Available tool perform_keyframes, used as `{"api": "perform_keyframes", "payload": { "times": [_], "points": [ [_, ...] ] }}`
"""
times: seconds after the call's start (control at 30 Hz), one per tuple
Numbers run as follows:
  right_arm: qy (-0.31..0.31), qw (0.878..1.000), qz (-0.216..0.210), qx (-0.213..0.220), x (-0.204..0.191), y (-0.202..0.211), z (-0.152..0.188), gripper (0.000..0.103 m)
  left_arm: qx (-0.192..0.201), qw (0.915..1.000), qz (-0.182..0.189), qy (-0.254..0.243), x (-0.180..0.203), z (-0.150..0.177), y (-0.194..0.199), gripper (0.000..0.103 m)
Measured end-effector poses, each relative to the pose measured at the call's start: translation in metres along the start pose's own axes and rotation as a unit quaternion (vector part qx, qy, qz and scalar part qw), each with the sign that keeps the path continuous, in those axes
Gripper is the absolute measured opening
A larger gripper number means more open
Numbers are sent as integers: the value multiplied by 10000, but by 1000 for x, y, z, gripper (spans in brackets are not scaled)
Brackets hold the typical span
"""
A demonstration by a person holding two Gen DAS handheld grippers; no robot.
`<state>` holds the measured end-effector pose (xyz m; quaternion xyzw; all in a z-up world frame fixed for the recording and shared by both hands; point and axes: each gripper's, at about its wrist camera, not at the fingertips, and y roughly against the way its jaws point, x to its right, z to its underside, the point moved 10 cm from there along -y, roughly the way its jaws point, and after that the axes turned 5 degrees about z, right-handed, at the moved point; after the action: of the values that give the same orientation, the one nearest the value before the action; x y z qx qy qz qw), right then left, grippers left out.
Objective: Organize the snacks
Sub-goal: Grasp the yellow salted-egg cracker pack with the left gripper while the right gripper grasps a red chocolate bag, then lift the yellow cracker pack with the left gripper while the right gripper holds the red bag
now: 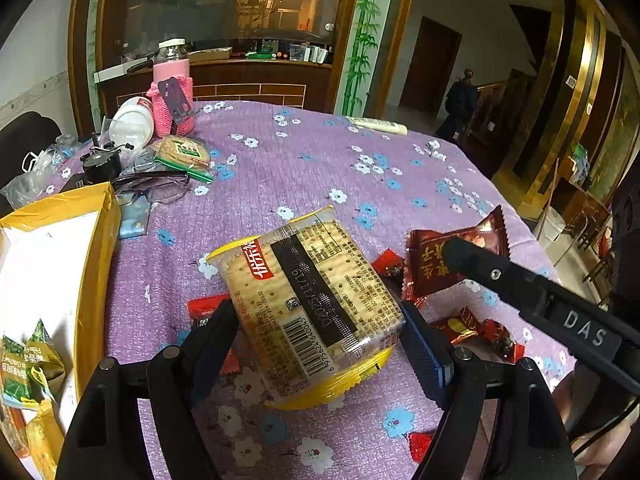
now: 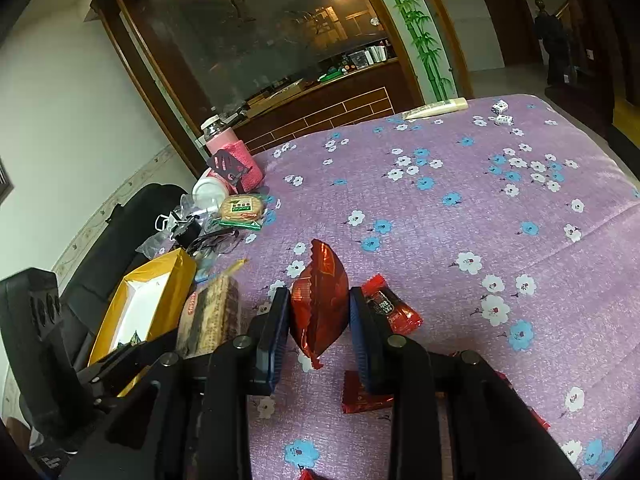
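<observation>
My left gripper [image 1: 320, 332] is shut on a yellow-edged cracker pack [image 1: 312, 304] and holds it above the purple flowered tablecloth [image 1: 304, 168]. The same pack shows in the right wrist view [image 2: 210, 314], next to the yellow box [image 2: 160, 288]. My right gripper [image 2: 320, 312] is shut on a dark red snack packet [image 2: 320, 304], held upright; it shows in the left wrist view [image 1: 436, 264] at the right gripper's tip. Small red candies [image 1: 496, 336] lie on the cloth below. The yellow box [image 1: 92, 248] at left holds green snack packs [image 1: 28, 364].
At the far left stand a pink-sleeved jar [image 1: 173, 92], a white tub [image 1: 132, 122], a green-labelled round cracker pack [image 1: 184, 154], glasses [image 1: 156, 186] and clutter. A white tube [image 1: 378, 125] and dice [image 1: 434, 150] lie at the table's far edge.
</observation>
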<state>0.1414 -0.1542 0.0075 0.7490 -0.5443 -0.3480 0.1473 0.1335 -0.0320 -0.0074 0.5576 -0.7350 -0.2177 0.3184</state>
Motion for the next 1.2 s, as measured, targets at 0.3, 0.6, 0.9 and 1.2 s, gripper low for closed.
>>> {"api": "perform_keyframes", "payload": {
  "times": [0.3, 0.6, 0.9, 1.2],
  "points": [
    [7, 9999, -116, 78, -6, 7, -2, 28, 44, 9999, 23, 116, -2, -1, 9, 83],
    [153, 9995, -265, 90, -19, 10, 0, 28, 31, 9997, -107, 201, -9, 8, 19, 83],
    [252, 9992, -312, 95, -26, 8, 3, 28, 60, 9994, -240, 254, -19, 15, 28, 78],
    [274, 9991, -289, 120, -27, 9, 3, 28, -281, 9986, -367, 262, -31, 27, 18, 63]
  ]
}}
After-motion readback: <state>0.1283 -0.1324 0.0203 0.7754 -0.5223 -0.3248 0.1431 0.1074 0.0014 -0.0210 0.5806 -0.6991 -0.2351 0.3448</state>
